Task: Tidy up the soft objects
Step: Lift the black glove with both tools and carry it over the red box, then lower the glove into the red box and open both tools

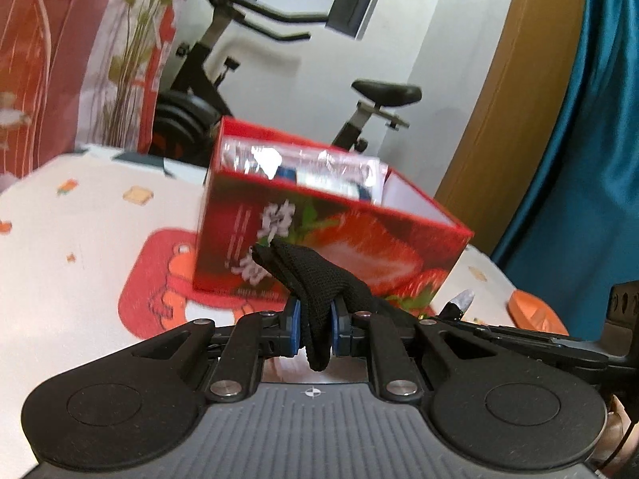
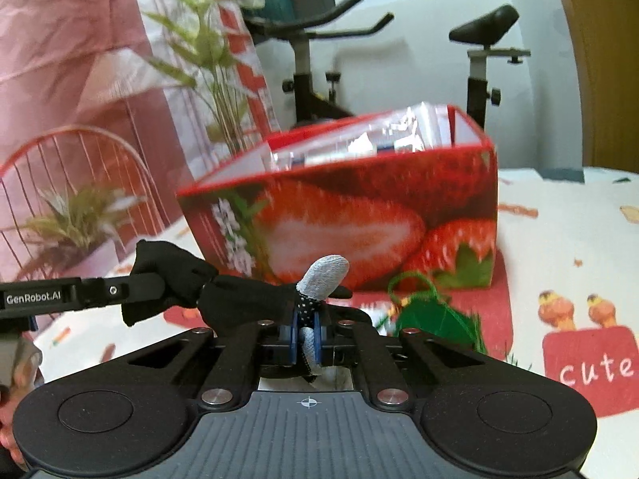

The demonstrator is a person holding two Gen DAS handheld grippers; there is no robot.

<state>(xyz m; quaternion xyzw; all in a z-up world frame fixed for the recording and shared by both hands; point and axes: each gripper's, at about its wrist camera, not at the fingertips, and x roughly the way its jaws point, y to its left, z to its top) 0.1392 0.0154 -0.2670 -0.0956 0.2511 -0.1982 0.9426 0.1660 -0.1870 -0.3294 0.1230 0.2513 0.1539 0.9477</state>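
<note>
The left gripper is closed on a black glove; its blue pads press the knitted cloth from both sides, and a fold of the cloth hangs down behind them. The right gripper is closed too, and it pinches one finger of the same black glove, the finger with the grey tip that points upward. So the glove is held between the two grippers, above the table, and in the right wrist view it stretches to the left, where the left gripper holds its other end. Just beyond the glove stands a red box with a strawberry picture, open at the top, with shiny plastic packets inside. A green object with a thin loop lies on the tablecloth near the box, in front of its right corner. Behind the table are an exercise bike, a plant and a pink curtain. Both views are a little blurred.
</note>
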